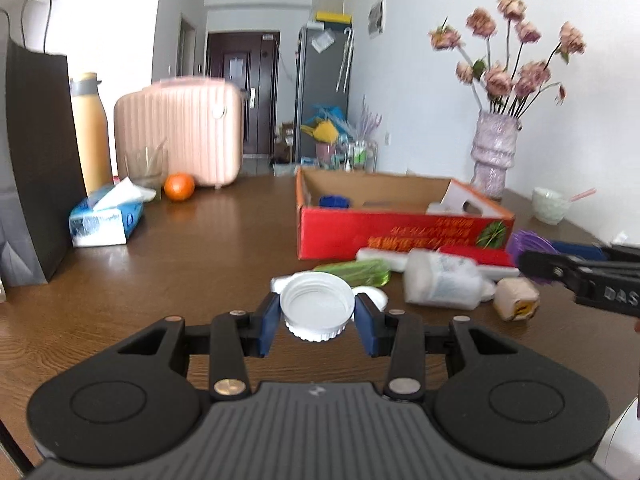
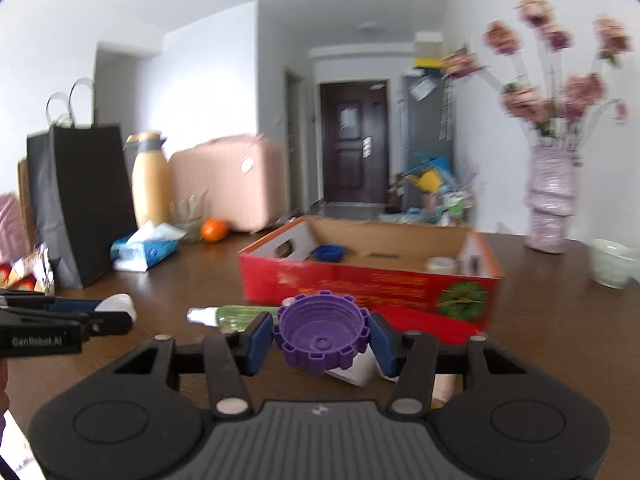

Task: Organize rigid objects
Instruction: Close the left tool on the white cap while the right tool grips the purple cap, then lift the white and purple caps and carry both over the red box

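Note:
My left gripper (image 1: 316, 318) is shut on a white ribbed cap (image 1: 318, 306), held above the brown table (image 1: 180, 264). My right gripper (image 2: 320, 340) is shut on a purple notched cap (image 2: 322, 330); it shows in the left wrist view (image 1: 532, 256) at the right. A red cardboard box (image 1: 400, 232), open at the top, stands ahead with a blue lid (image 1: 335, 201) inside; it also shows in the right wrist view (image 2: 372, 284). In front of it lie a green spray bottle (image 1: 354, 270), a white plastic bottle (image 1: 440, 282), a red flat box (image 1: 476, 258) and a beige roll (image 1: 516, 300).
A black paper bag (image 1: 36, 160), a yellow flask (image 1: 90, 132), a tissue pack (image 1: 106, 218), a glass (image 1: 146, 168), an orange (image 1: 179, 186) and a pink case (image 1: 180, 136) stand at the left and back. A vase of flowers (image 1: 494, 152) and a white cup (image 1: 550, 205) stand at the right.

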`<state>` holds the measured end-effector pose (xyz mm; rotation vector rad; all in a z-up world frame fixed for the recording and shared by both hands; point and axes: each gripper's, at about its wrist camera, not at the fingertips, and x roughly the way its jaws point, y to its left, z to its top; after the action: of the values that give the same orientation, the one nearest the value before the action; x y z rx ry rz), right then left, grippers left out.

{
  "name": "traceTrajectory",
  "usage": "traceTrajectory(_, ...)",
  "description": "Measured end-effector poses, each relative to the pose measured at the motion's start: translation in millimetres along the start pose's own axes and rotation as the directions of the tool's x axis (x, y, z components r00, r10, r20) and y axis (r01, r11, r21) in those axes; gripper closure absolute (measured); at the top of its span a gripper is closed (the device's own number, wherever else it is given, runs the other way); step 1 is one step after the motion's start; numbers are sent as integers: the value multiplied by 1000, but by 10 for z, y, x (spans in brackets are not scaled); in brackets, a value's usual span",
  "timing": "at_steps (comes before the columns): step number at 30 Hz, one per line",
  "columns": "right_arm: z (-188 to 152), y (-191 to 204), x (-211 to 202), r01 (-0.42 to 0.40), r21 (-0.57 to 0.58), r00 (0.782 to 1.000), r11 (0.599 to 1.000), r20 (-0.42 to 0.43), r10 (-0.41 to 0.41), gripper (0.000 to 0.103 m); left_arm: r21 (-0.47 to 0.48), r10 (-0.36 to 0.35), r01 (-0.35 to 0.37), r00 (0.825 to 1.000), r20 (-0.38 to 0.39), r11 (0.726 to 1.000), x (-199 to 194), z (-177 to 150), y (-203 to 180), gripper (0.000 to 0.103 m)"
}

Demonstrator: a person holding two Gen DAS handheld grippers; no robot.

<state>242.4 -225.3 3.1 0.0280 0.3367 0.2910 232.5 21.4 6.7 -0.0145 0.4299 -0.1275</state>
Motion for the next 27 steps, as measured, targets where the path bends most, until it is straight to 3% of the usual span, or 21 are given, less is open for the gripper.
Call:
traceTrajectory(5, -105, -61, -585, 58, -16, 993, 998, 101, -56, 51, 13, -7, 6, 993, 118, 1000, -440, -22, -255, 62)
traceTrajectory(15, -357, 106, -1437, 55, -46, 953, 997, 301, -39, 51, 16, 43, -49, 962, 270, 999, -1285, -374, -443, 62)
traceTrajectory(23, -278, 217, -1769, 73, -58, 907, 996, 419, -42, 51, -1, 78, -86, 906, 417, 996, -1622, -260, -471, 62)
traceTrajectory(27, -247, 230, -1771, 76, -59, 885, 995, 464, -40, 51, -10, 106, -114, 888, 447, 993, -1589, -229, -493, 62)
